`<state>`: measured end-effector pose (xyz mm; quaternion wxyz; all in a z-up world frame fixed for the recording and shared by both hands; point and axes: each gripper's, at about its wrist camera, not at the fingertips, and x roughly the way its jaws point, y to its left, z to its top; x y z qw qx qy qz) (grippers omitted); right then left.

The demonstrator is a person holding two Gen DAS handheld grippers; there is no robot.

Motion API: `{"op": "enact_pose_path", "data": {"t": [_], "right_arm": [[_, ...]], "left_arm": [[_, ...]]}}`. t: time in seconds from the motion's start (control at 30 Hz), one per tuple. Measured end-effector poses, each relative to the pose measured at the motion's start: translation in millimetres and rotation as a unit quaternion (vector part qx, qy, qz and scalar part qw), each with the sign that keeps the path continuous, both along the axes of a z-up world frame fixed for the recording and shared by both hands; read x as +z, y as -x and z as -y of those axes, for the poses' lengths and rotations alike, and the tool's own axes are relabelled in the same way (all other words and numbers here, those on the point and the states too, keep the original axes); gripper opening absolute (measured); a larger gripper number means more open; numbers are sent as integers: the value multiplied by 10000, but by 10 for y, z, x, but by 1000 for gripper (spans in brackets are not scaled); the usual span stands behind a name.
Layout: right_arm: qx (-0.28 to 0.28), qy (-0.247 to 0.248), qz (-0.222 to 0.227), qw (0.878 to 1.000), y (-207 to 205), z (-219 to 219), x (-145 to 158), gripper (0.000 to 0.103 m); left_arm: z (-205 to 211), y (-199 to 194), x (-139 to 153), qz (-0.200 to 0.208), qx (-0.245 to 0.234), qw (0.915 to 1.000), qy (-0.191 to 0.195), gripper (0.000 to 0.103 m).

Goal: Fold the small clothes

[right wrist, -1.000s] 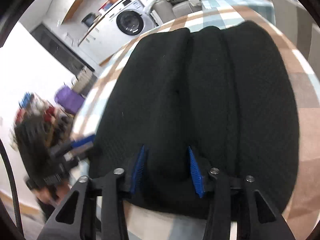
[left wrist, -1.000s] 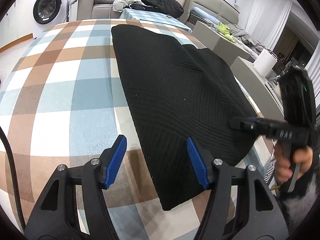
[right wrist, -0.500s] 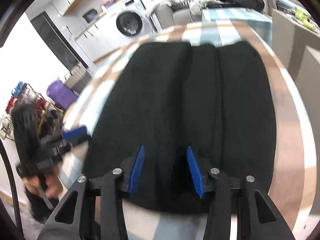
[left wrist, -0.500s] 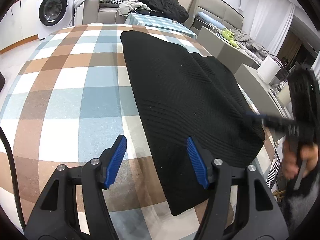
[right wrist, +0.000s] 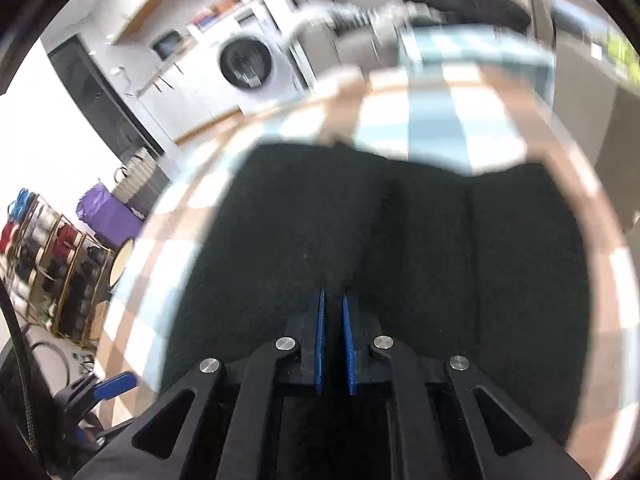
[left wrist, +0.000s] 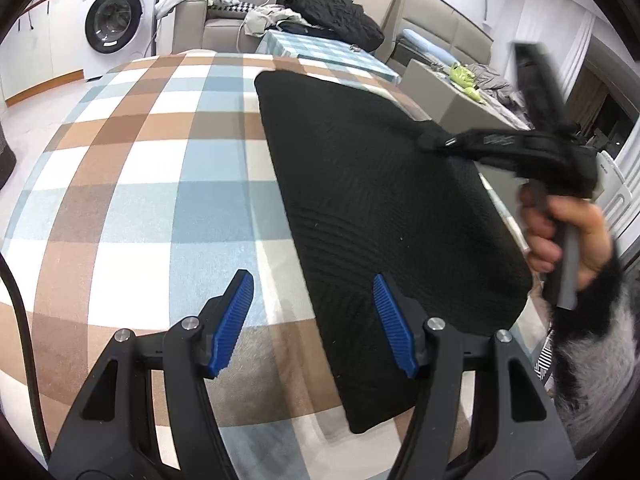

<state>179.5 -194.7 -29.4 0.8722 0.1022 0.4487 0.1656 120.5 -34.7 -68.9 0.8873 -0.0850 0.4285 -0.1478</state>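
The black garment [left wrist: 384, 216] was spread flat on the checked counter [left wrist: 132, 184], toward three o'clock of its middle. The left gripper [left wrist: 312, 320] was held with its blue pads wide apart over the garment's near edge, nothing between them. The right gripper [right wrist: 334, 320] was clamped on a pinched fold of the garment at its three-o'clock edge.

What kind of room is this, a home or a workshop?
Most likely a home living area: a washing machine stands against the wall, a sofa carries loose clothes, and a checked cloth covers the table under the black garment.
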Motion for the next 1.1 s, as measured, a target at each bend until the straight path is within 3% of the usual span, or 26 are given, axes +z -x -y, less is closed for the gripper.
{"op": "enact_pose_path", "data": {"t": [0.13, 0.27, 0.43, 0.53, 0.6, 0.77, 0.83, 0.87, 0.97, 1.03, 1.1], "right_arm": [[-261, 388, 163, 9988, 247, 100, 323, 8], [-474, 666, -392, 9959, 10, 202, -40, 8], [-510, 634, -540, 9952, 47, 291, -281, 10], [-366, 196, -440, 9982, 355, 346, -252, 20], [-221, -127, -395, 9989, 655, 373, -219, 35], [35, -526, -540, 9971, 1291, 344, -331, 37], [34, -361, -433, 9984, 1384, 302, -380, 26], [-6, -252, -362, 9990, 1411, 283, -365, 9], [77, -259, 419, 9988, 1613, 273, 4, 6], [-30, -166, 366, 9992, 1652, 329, 59, 6], [-257, 108, 62, 9996, 1604, 365, -91, 6]], "left_arm": [[108, -49, -2, 15, -200, 9998, -64, 60], [204, -104, -115, -189, -312, 9993, -43, 60], [202, -88, -173, -224, -272, 9994, -47, 60], [174, -93, -193, -236, -238, 9994, -42, 60], [164, -99, -206, -257, -227, 9994, -12, 60], [173, -111, -220, -255, -232, 9994, 4, 60], [181, -115, -214, -252, -230, 9994, 9, 60], [185, -111, -199, -254, -219, 9994, -11, 60], [200, -69, -127, -158, -235, 9995, -121, 60], [211, -47, -105, -133, -274, 9995, -102, 60], [231, -51, -129, -173, -270, 9994, -113, 60]]}}
